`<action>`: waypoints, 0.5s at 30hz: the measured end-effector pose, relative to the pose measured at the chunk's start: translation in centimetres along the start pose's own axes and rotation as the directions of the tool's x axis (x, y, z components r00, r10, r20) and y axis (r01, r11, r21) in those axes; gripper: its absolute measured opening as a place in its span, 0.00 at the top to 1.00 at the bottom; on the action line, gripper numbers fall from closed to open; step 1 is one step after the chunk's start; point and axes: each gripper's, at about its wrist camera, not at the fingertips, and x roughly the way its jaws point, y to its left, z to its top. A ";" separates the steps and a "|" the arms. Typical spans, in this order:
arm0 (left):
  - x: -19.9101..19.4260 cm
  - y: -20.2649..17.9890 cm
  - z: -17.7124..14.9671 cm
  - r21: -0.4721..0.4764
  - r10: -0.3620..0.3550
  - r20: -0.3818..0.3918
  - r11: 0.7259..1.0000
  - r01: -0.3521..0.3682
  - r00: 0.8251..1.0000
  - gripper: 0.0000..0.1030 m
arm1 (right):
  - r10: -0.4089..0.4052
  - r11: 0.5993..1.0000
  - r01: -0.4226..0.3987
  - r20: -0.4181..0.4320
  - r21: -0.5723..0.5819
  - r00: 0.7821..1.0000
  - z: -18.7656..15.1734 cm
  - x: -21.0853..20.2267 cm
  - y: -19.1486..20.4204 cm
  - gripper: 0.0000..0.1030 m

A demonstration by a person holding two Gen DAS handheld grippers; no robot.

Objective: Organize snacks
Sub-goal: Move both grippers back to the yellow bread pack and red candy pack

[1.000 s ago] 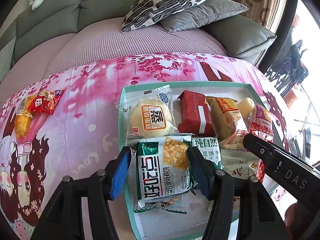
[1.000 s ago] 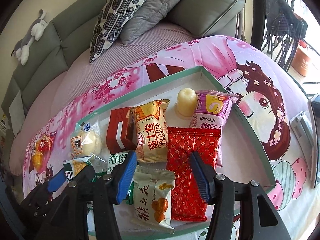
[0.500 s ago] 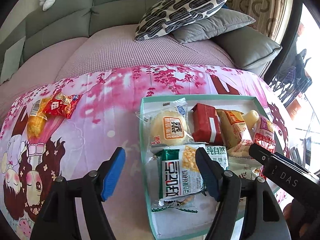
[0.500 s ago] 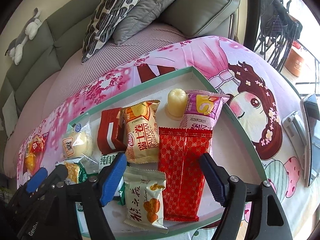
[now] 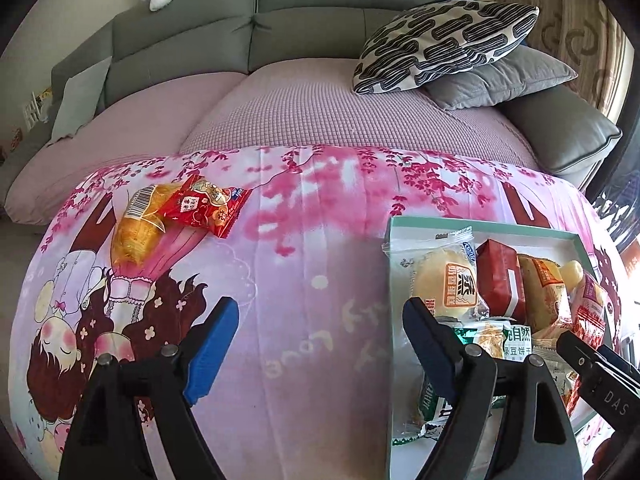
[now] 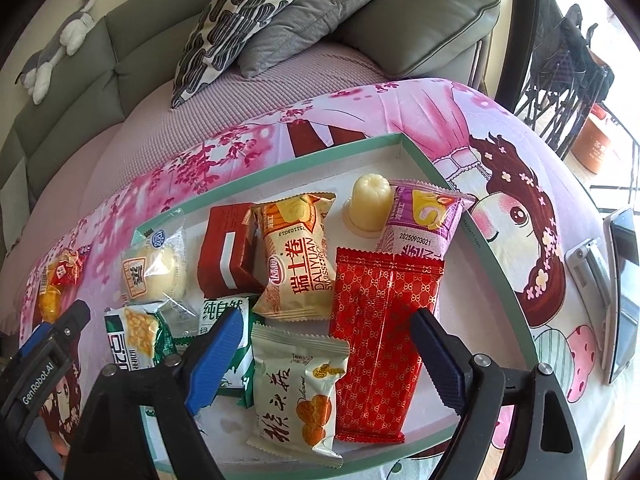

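Observation:
A green-rimmed white tray [image 6: 472,216] holds several wrapped snacks: a red patterned packet [image 6: 380,344], a white packet [image 6: 296,396], a Swiss roll packet [image 6: 296,264], a jelly cup [image 6: 370,204] and a green-and-white packet [image 6: 136,340]. Two loose snacks lie on the cloth at far left: a red packet [image 5: 200,206] partly over an orange one [image 5: 134,232]. My left gripper [image 5: 316,348] is open and empty over bare cloth just left of the tray [image 5: 432,224]. My right gripper [image 6: 324,360] is open and empty above the tray's front snacks.
The pink cartoon cloth [image 5: 304,264] covers the table. A grey sofa [image 5: 280,40] with patterned and grey cushions stands behind. A phone [image 6: 622,292] and a white device [image 6: 588,268] lie at the right edge.
My left gripper let go of the green-and-white packet in the tray, opened wide and moved left over the cloth. My right gripper opened a little wider and pulled back slightly.

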 end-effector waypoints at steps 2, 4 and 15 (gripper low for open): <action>0.1 0.0 0.0 -0.006 -0.005 -0.002 1.000 0.005 1.000 0.07 | 0.000 1.000 0.000 -0.002 -0.006 1.000 0.0 0.0 0.2 0.14; 0.2 0.1 -0.1 -0.010 -0.013 -0.008 1.000 0.012 1.000 0.03 | -0.002 1.000 0.002 -0.003 -0.013 1.000 -0.1 0.1 0.3 0.11; 0.7 0.3 -0.2 -0.022 -0.014 -0.027 1.000 0.013 1.000 0.03 | -0.023 0.999 0.022 -0.023 -0.033 0.999 -0.3 0.8 0.7 0.00</action>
